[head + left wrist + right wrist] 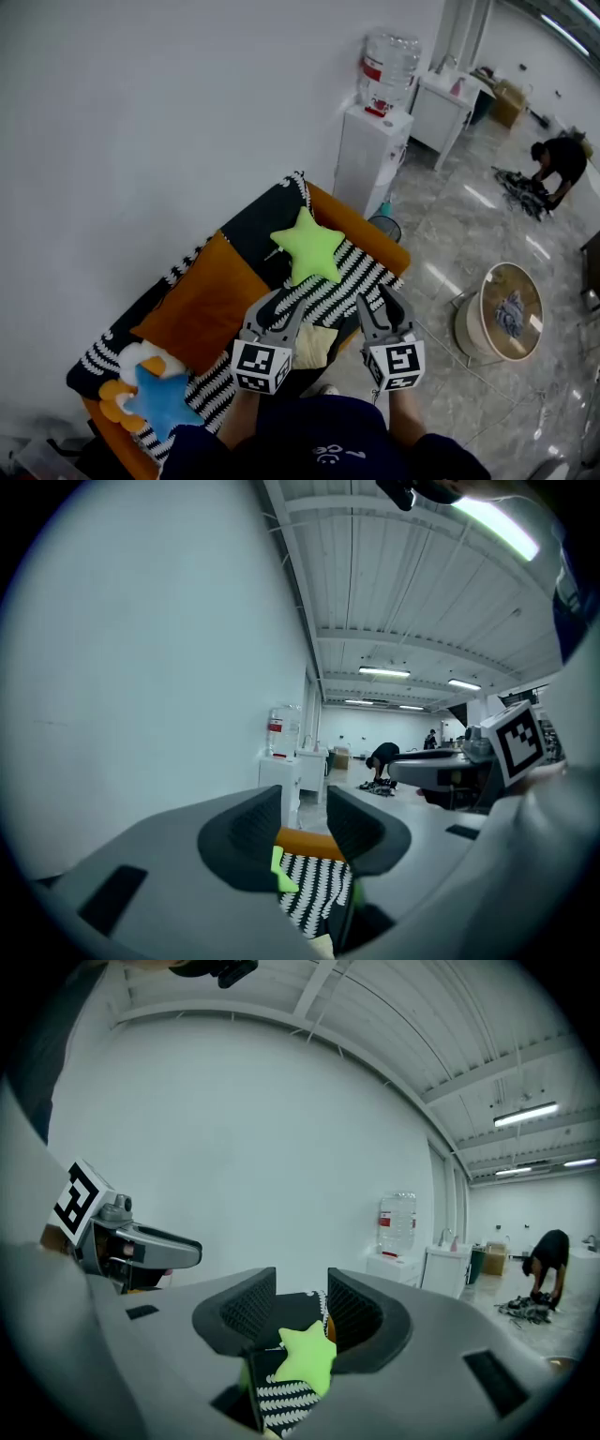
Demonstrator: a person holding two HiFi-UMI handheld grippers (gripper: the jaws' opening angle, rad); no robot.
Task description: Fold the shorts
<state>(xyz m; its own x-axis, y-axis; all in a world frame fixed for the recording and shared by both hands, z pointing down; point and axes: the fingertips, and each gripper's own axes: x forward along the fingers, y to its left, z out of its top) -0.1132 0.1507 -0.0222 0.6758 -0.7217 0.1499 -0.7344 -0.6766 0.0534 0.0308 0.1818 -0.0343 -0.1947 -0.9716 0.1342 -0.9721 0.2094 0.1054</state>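
Pale yellow shorts [315, 345], only a small soft patch of cloth from here, lie at the front edge of the orange sofa [375, 239], on its black-and-white zigzag blanket [352, 272], just below and between our two grippers. We hold the left gripper [284, 307] and the right gripper [378, 305] side by side above them, each with its fingers spread and nothing pinched. Behind them, a lime-green star-shaped cushion [307, 246] rests on the blanket, beside a square orange cushion [202, 305].
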